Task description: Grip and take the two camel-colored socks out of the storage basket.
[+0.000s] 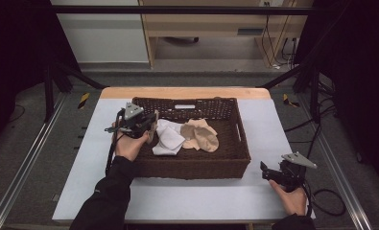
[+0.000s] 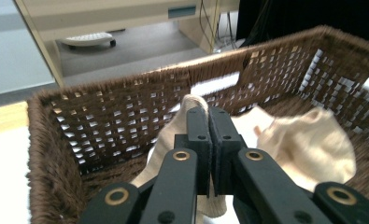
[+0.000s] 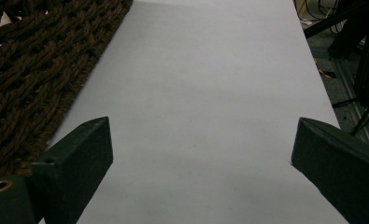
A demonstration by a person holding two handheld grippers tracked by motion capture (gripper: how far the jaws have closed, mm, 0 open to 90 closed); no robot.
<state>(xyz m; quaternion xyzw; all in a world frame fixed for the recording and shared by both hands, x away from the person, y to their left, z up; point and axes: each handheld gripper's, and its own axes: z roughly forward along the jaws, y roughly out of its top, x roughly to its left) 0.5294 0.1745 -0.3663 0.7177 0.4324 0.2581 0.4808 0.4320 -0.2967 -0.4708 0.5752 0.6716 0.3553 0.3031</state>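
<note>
While the left tool [image 2: 209, 122] is clamped on a cream sock [image 2: 191, 105] inside the wicker basket [image 1: 192, 167] mid-worktop [image 1: 187, 201], a white cloth [image 1: 168, 140] and beige sock [image 1: 204, 136] lie beside it; the right tool [image 3: 201, 154], jaws apart, rests near the worktop's right front corner.

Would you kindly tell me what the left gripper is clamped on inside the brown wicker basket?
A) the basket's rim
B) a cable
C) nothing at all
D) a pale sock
D. In the left gripper view, the left gripper has its jaws pressed together on a fold of the pale sock, which pokes out above them inside the basket; the beige sock lies apart to one side.
</note>
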